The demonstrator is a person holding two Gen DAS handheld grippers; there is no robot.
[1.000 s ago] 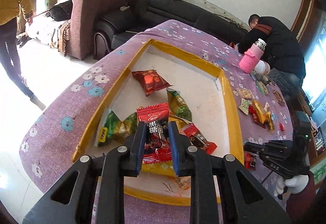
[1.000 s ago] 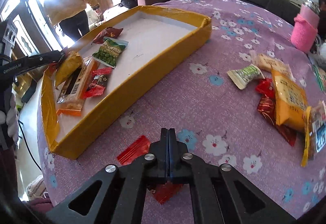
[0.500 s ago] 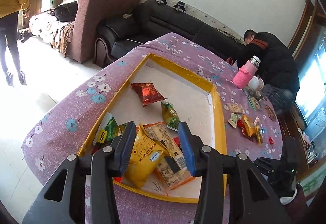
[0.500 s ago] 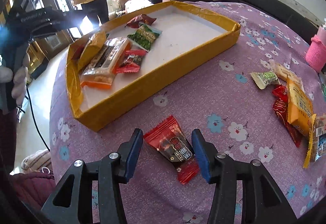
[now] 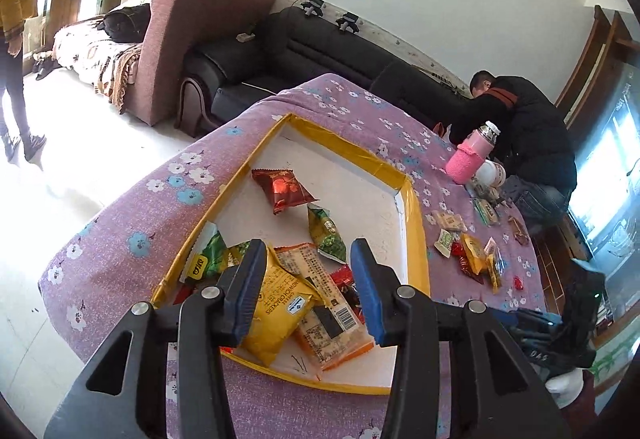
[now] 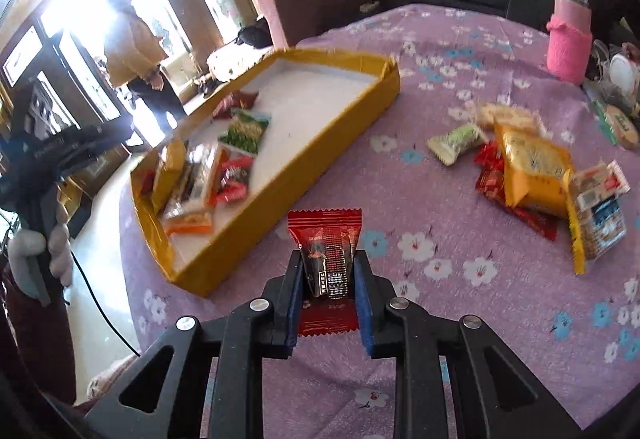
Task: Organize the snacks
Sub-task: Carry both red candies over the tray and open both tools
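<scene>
A yellow-rimmed white tray [image 5: 412,215] [image 6: 352,111] sits on the purple floral table and holds several snack packets, among them a yellow cracker bag [image 5: 276,315] and a dark red packet [image 5: 282,189]. My left gripper [image 5: 306,293] is open and empty, raised above the tray's near end. My right gripper [image 6: 327,281] is shut on a red and black snack packet [image 6: 326,243], held above the cloth just right of the tray. A pile of loose snacks [image 6: 532,167] [image 5: 472,255] lies on the table to the right.
A pink-sleeved bottle [image 6: 568,35] [image 5: 470,159] and small items stand at the table's far right. A man in black [image 5: 520,127] sits at that far end. A person in yellow [image 6: 136,55] stands near the doors. Sofas [image 5: 280,51] line the wall.
My right gripper closed on the red and black packet that lay on the cloth and lifted it. My left gripper let go of its red packet into the tray, opened and rose.
</scene>
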